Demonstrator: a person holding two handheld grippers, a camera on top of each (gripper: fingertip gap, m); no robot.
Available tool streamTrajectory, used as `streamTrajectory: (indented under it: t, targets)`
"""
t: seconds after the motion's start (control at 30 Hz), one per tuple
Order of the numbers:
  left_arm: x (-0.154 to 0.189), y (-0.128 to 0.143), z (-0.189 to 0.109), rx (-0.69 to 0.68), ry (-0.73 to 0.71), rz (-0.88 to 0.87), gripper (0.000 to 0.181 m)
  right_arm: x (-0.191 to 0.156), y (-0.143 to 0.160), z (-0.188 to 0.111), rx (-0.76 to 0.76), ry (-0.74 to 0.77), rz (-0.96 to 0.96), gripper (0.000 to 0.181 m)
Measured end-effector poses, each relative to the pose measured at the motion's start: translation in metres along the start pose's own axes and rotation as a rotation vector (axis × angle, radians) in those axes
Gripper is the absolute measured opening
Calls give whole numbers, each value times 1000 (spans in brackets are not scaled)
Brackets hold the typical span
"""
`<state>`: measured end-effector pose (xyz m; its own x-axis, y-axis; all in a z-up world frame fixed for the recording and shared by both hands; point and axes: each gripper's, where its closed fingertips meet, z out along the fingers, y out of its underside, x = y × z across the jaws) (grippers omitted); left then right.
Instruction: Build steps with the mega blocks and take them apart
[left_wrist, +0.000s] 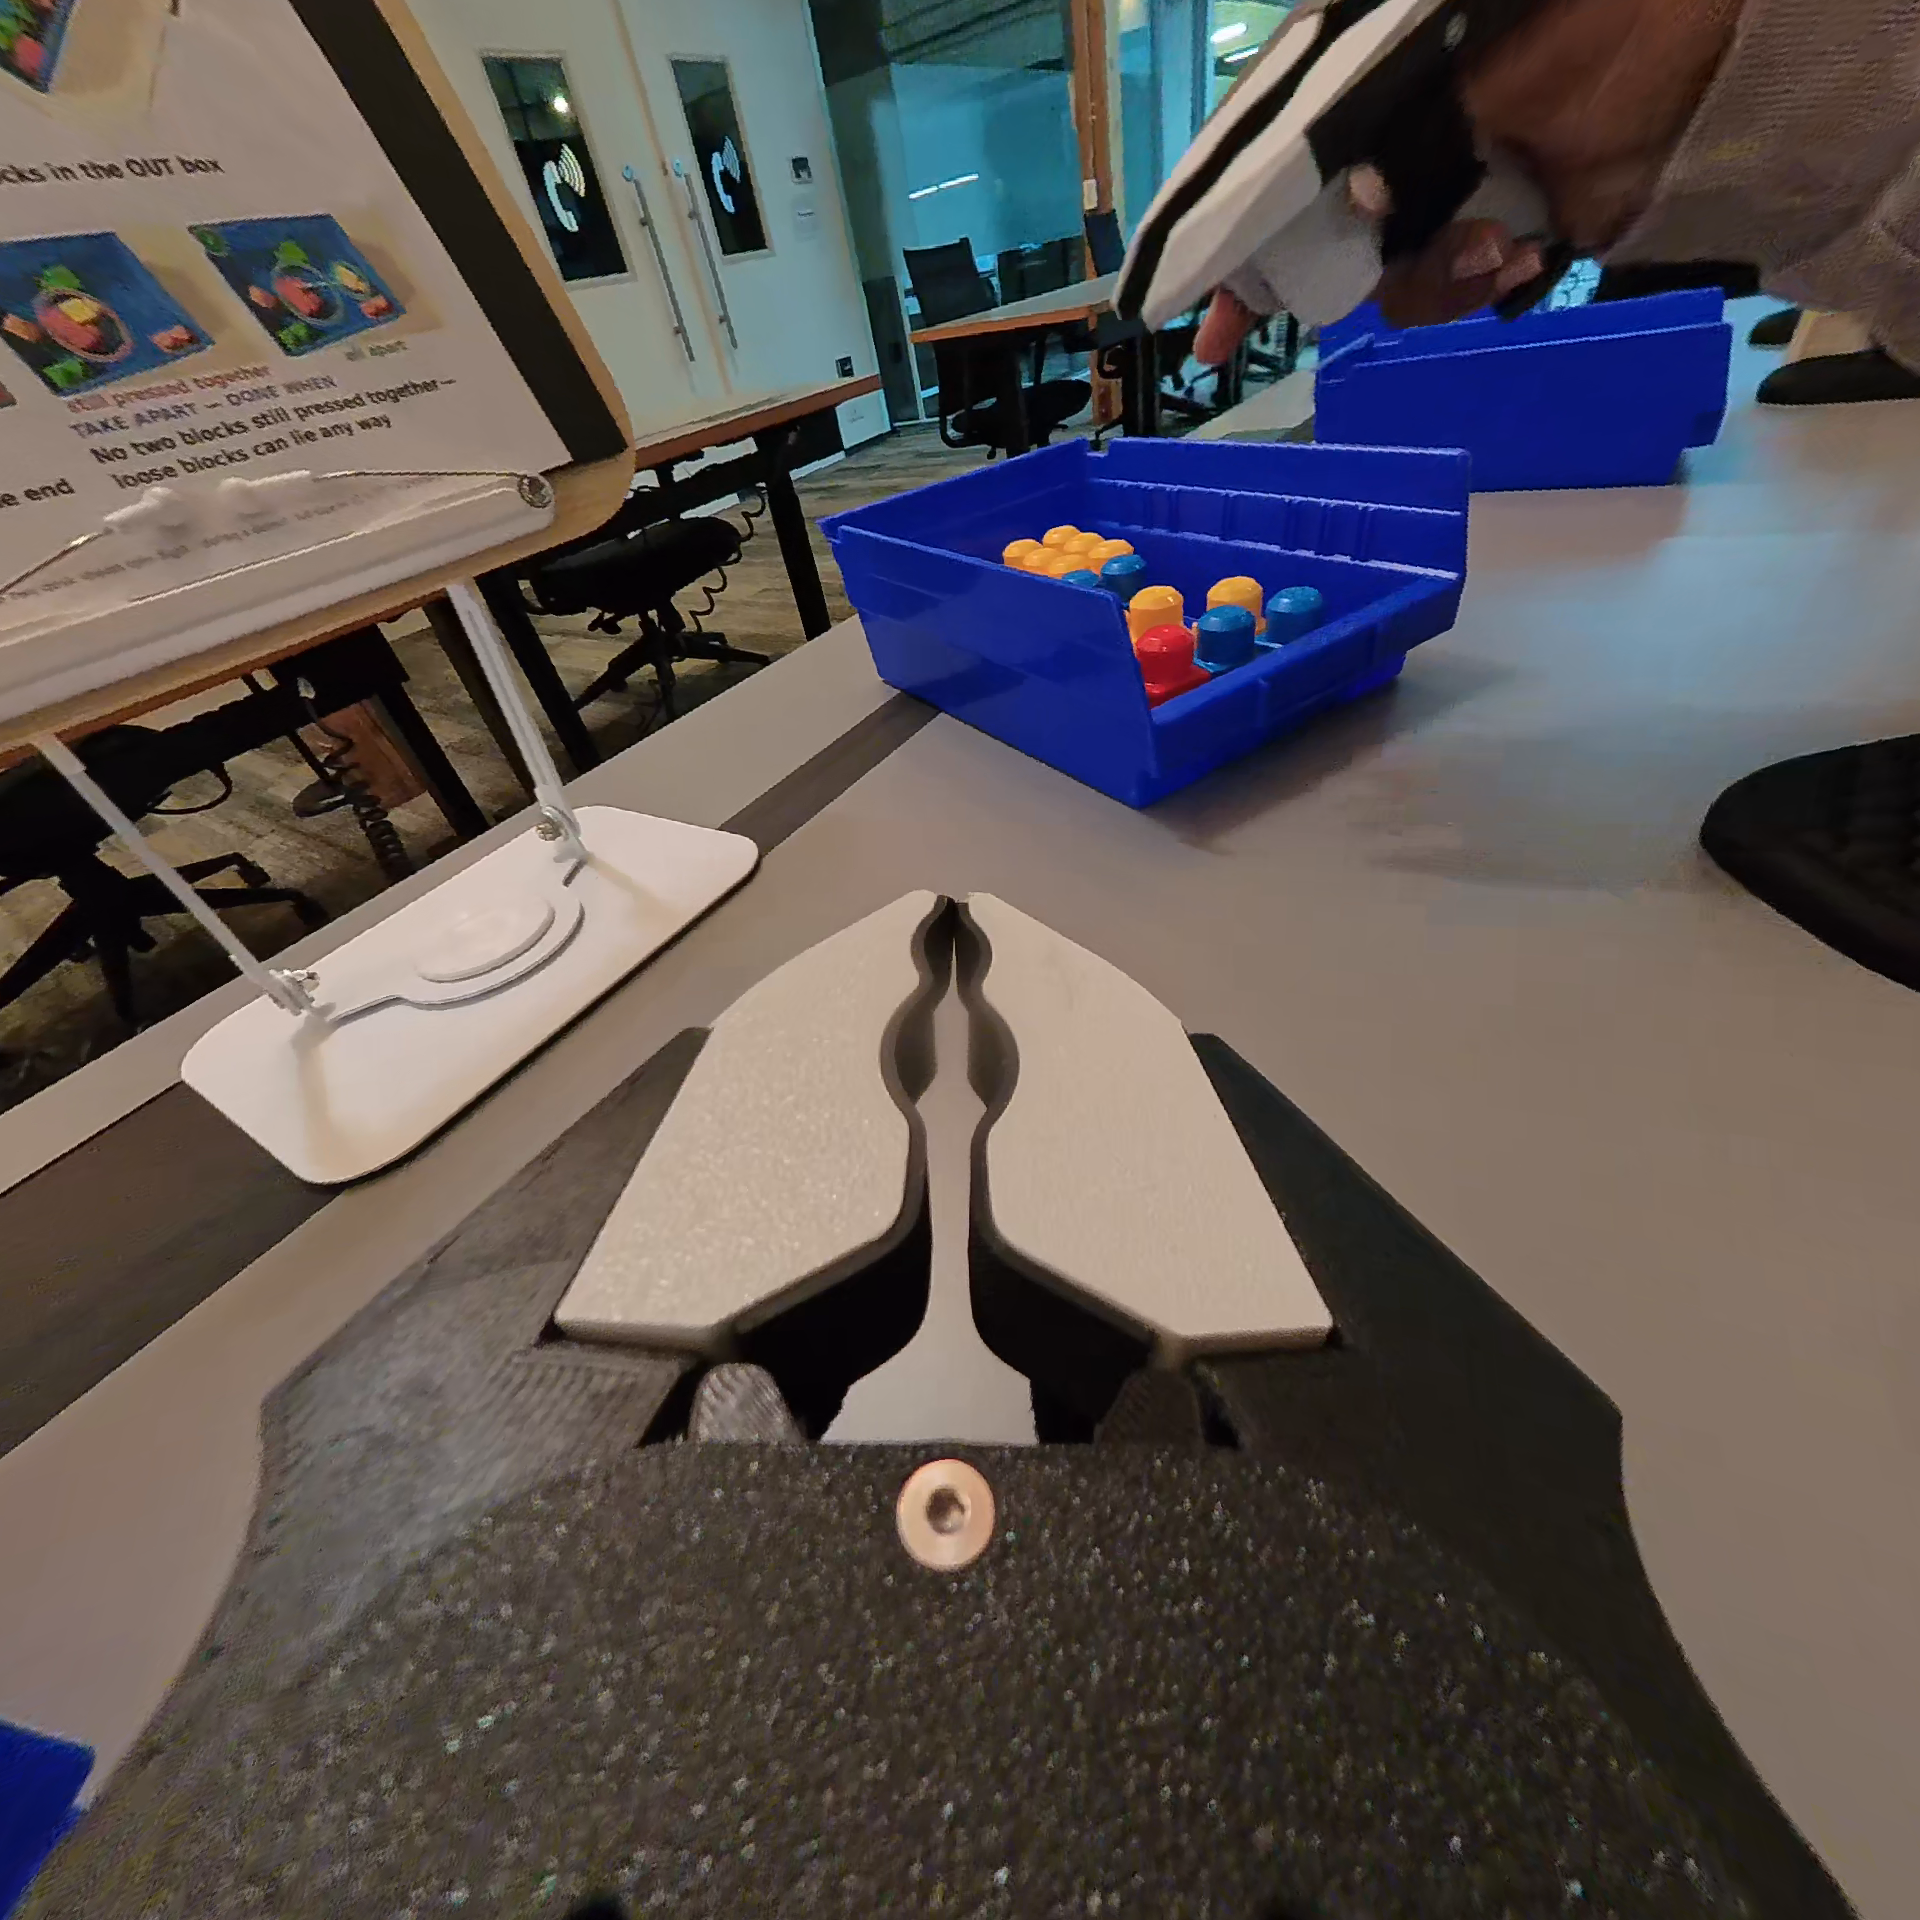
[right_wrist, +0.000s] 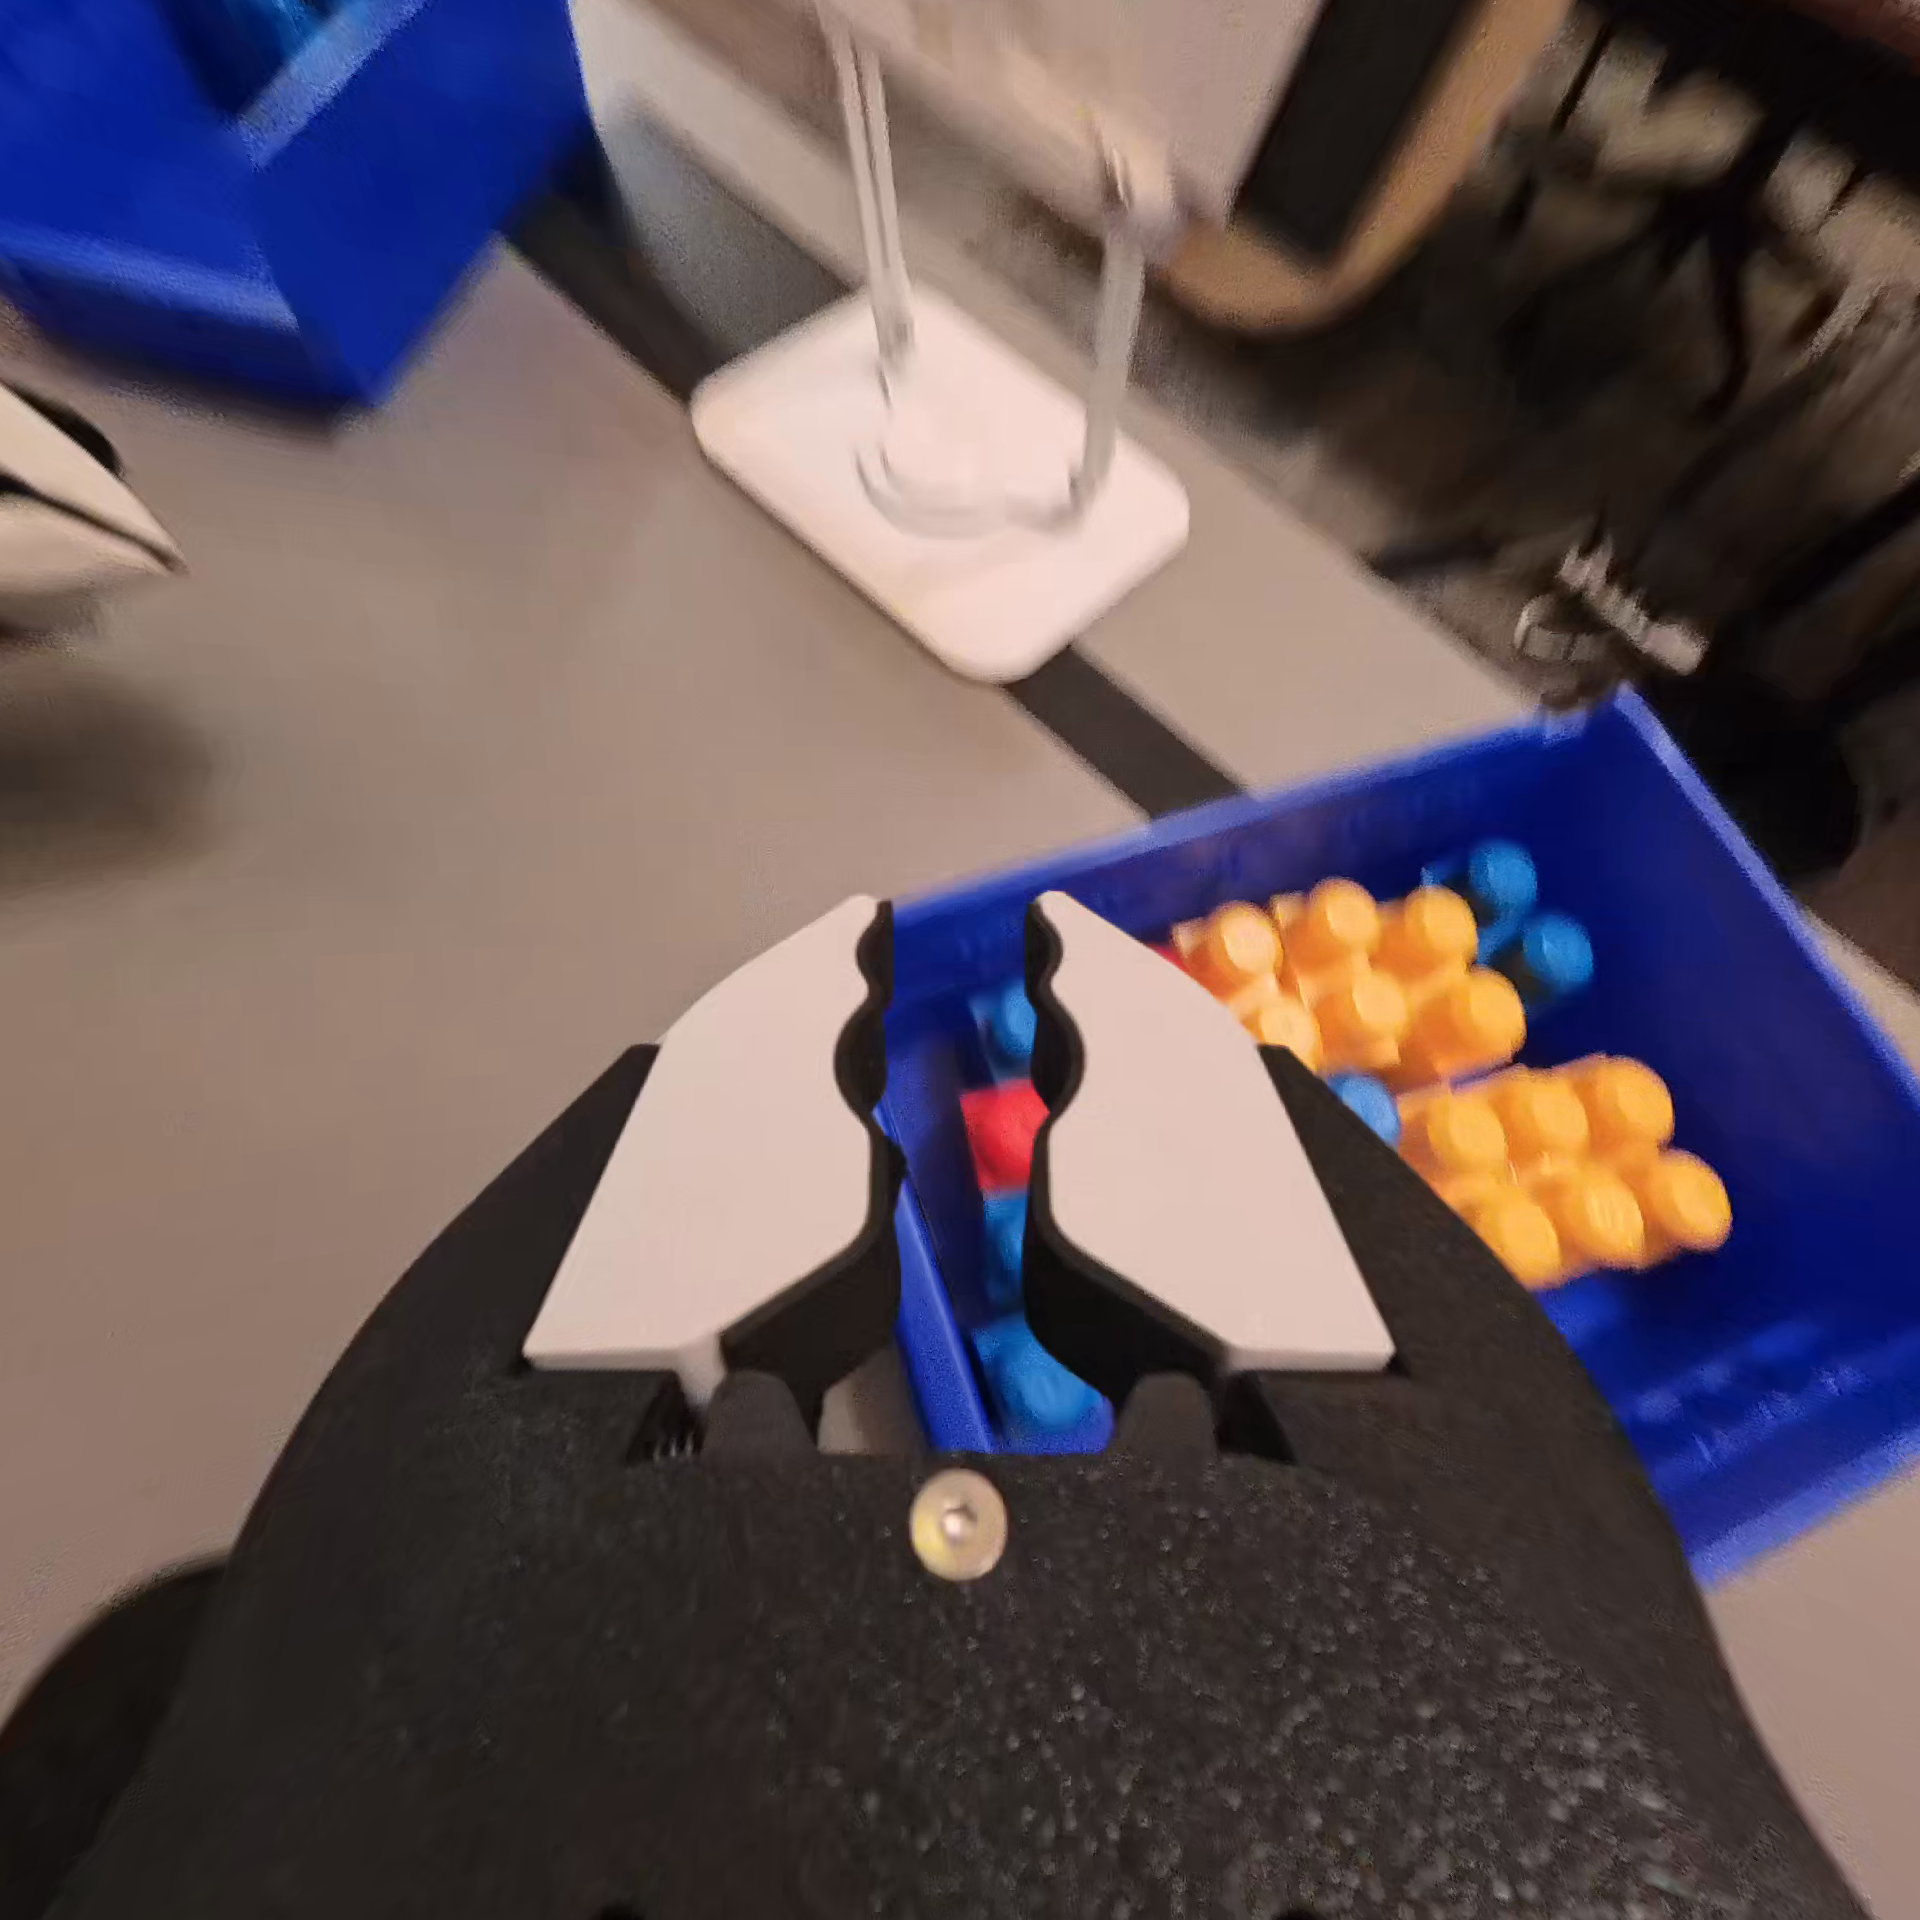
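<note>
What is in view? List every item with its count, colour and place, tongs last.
Bin of blocks: one, blue, far on the table beside the stand.
Blocks: orange, blue and red, in that bin; count unclear.
Second bin: one, blue, farther back; contents hidden.
Instruction board: one, white on wood, on the stand.
Stand: one, white, table's left edge.
Table: one, grey.
Left tongs: shut, empty, low over the table.
Right tongs: open, empty, above the bin of blocks.

Left tongs (left_wrist: 954, 906) closed; right tongs (right_wrist: 958, 914) parted.
</note>
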<state>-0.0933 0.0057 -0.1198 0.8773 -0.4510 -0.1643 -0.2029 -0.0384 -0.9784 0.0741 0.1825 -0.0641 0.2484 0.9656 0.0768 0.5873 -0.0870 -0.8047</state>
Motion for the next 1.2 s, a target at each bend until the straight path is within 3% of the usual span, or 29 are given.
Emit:
streamTrajectory:
  t: [0.13,0.23,0.37,0.63,0.83,0.9,1.03,1.2]
  targets:
    - [-9,-2,-3,25,-53,3,0,-43,-46,11,312,62,-16,0]
    - [-24,-9,-11,62,-124,12,0,-70,-60,24,464,79,21,0]
    - [-55,-19,-30,130,-245,-39,0,-94,-56,51,534,72,81,0]
    - [-138,-9,-85,152,-561,-165,0,-93,-22,86,566,123,150,0]
    - [-227,4,-163,-87,-845,-220,1,-102,-9,96,503,54,103,0]
    - [-258,5,-191,-171,-907,-231,14,-109,-10,97,494,10,103,0]
    - [-315,21,-229,-398,-931,-288,37,-120,-10,99,473,-28,49,0]
    - [-364,66,-248,-714,-877,-330,60,-126,-11,97,478,-49,14,0]
